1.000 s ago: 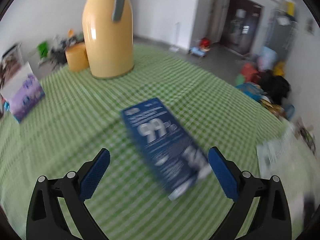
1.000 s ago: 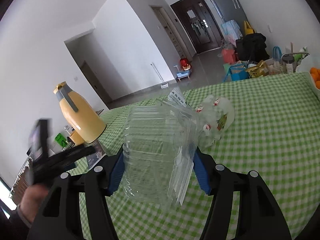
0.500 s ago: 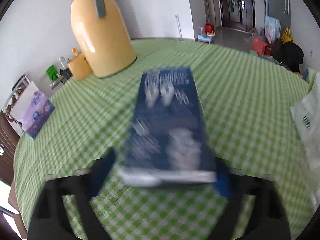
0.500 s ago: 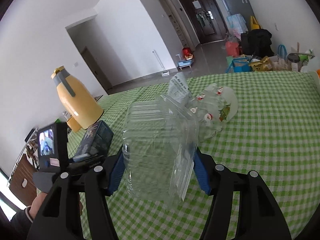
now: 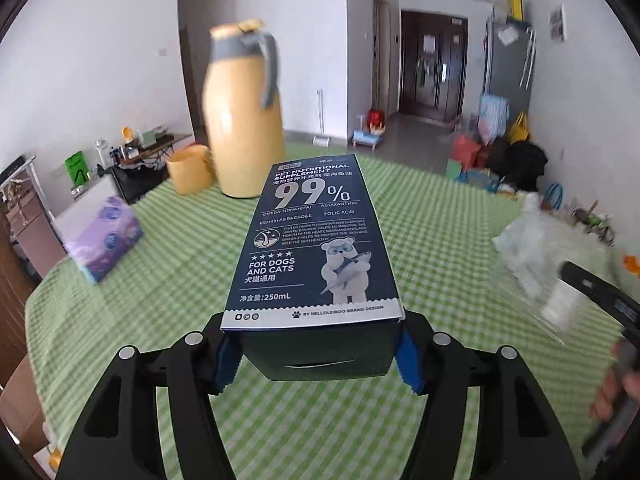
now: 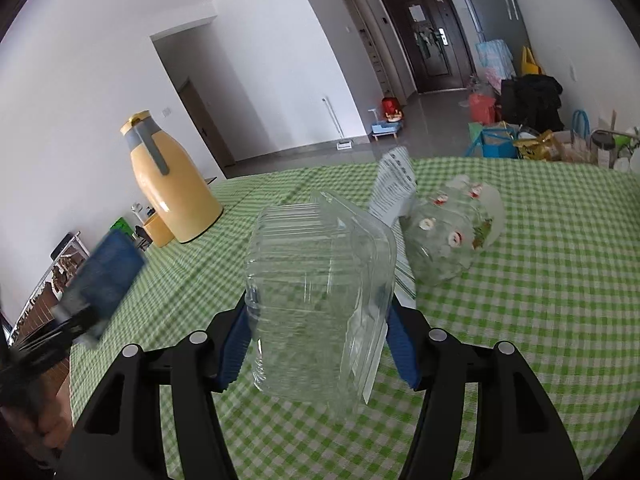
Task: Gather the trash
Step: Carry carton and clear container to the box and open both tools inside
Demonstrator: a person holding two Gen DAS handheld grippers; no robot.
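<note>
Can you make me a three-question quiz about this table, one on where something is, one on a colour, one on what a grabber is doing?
1. Where is the small yellow cup?
A. beside the yellow jug
B. on the purple box
C. on the floor

2. What colour is the tablecloth?
A. red stripes
B. green and white checks
C. plain blue

3. What is the left gripper doing?
A. hanging empty
B. clamping a dark blue carton
C. pressing the jug

Answers: 1 A, it stands next to the jug; 2 B, checks everywhere; 3 B, the pads have just been closing and now press the carton's sides.
</note>
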